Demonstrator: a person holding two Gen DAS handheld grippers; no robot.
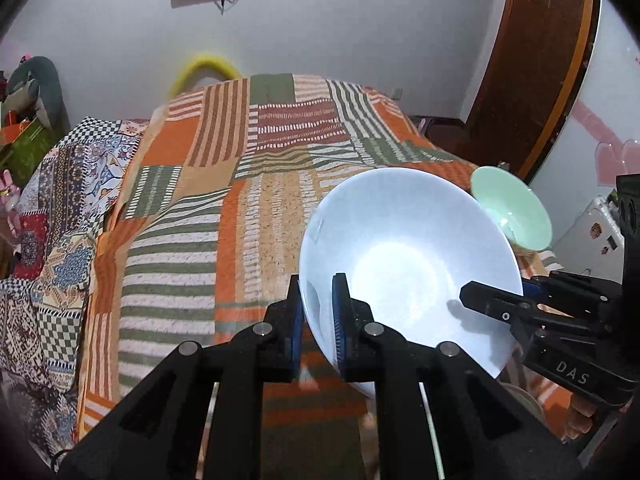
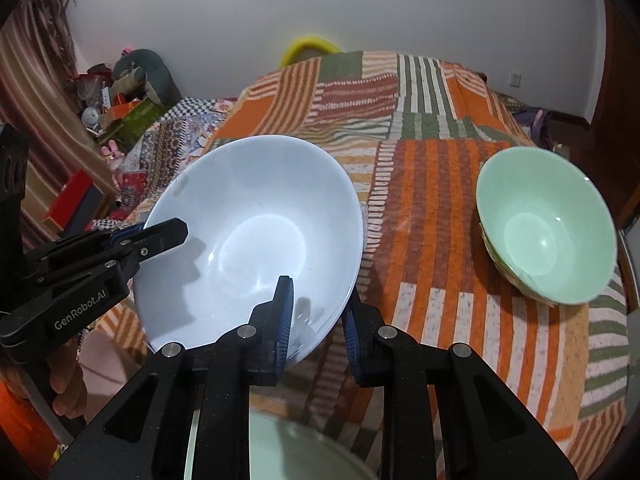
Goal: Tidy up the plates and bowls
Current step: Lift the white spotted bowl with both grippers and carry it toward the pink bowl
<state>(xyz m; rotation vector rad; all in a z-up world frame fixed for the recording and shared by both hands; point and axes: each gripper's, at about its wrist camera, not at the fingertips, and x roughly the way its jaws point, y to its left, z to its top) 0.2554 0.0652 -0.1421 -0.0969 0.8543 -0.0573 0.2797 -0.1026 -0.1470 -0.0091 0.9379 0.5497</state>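
Observation:
A large white bowl (image 1: 408,256) is held tilted above the striped bedspread by both grippers. My left gripper (image 1: 318,316) is shut on its near-left rim. My right gripper (image 2: 318,320) is shut on the bowl's (image 2: 256,236) near-right rim; it shows in the left wrist view (image 1: 500,300) at the bowl's right edge. The left gripper shows in the right wrist view (image 2: 160,236) at the bowl's left rim. A green bowl (image 2: 548,224) rests on the bedspread to the right, and also shows in the left wrist view (image 1: 512,208). A pale green dish (image 2: 288,448) lies below my right gripper, mostly hidden.
The orange, green and white striped bedspread (image 1: 248,184) covers the bed. A patterned quilt (image 1: 60,216) lies along its left side. Clutter and a stuffed toy (image 2: 136,76) stand at the far left. A wooden door (image 1: 536,72) is at the right.

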